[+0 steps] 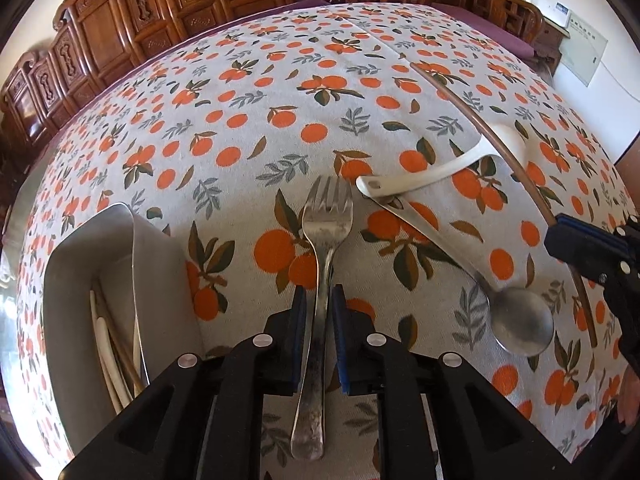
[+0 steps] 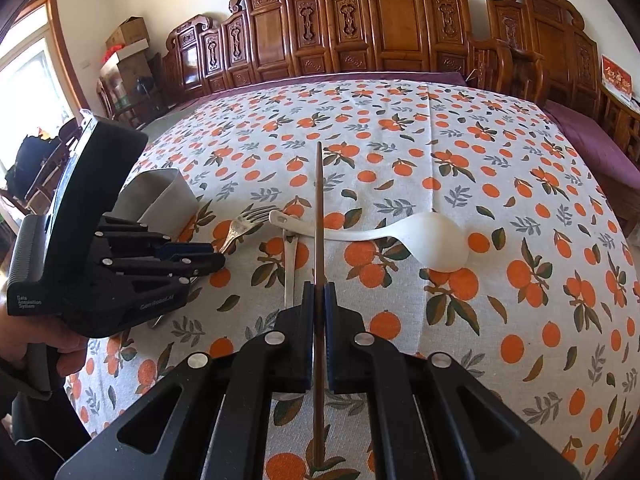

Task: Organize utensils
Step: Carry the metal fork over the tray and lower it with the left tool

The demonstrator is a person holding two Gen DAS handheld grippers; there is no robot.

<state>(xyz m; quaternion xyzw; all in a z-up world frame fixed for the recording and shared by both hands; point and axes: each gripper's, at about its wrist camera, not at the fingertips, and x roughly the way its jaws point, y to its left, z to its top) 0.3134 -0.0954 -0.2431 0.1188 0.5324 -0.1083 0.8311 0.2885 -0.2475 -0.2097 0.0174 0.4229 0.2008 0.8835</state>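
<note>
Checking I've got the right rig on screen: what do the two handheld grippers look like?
Both grippers, left and right, are matte black plastic with triangular cut-outs, silver round pivot pins and blue pads inside the fingers. The left's body carries small white lettering and a ribbed grey grip. A dark sleeve shows behind it.

Open tabletop (image 2: 460,136) lies beyond the utensils, toward the carved wooden screens (image 2: 384,28). Near the front, a white spoon (image 2: 432,240) crossing a metal spoon (image 1: 516,320) blocks the middle. The grey holder (image 1: 80,280), already crowded with chopsticks, bounds the left side.
</note>
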